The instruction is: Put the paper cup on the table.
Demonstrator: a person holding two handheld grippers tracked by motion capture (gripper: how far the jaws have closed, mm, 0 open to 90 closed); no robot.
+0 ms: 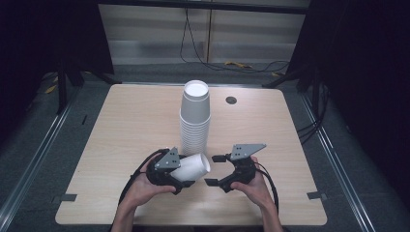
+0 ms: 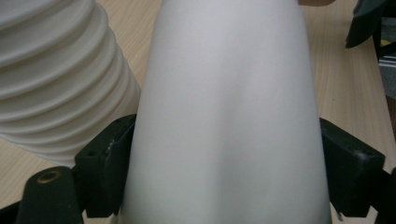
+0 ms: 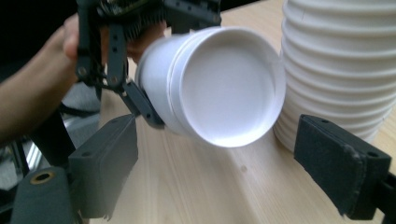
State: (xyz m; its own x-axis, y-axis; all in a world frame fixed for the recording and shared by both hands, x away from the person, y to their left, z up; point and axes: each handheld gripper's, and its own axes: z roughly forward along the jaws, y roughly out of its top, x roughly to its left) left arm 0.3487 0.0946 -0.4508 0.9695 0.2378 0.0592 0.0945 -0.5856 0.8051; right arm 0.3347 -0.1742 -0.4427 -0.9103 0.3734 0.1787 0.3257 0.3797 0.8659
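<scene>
- The left gripper [image 1: 186,178] is clamped on a single white paper cup [image 1: 192,167]; in the left gripper view its two black jaws press against opposite sides of the cup's wall [image 2: 224,121].
- The cup lies on its side in that grip, its closed base pointing toward the right gripper [image 1: 213,170]; in the right gripper view the recessed base [image 3: 224,88] faces the camera.
- The right gripper stands with its jaws wide apart and nothing between them; the held cup is just ahead of it, near its jaw tips and apart from them.
- Just beyond the left gripper, touching or nearly touching the held cup, rises a tall stack of white cups [image 1: 195,118], standing upside down with ribbed rims piled one over another [image 2: 51,79].
- From the right gripper the stack sits ahead and to one side, close by its far jaw [image 3: 336,65].
- Both hands come from the near edge: the left hand [image 1: 145,186] under its gripper, the right hand [image 1: 251,186] under its own.
- All rests on a light wooden table [image 1: 130,121]; farther back from the grippers, past the stack, a small dark round grommet [image 1: 231,100] sits in the tabletop.
</scene>
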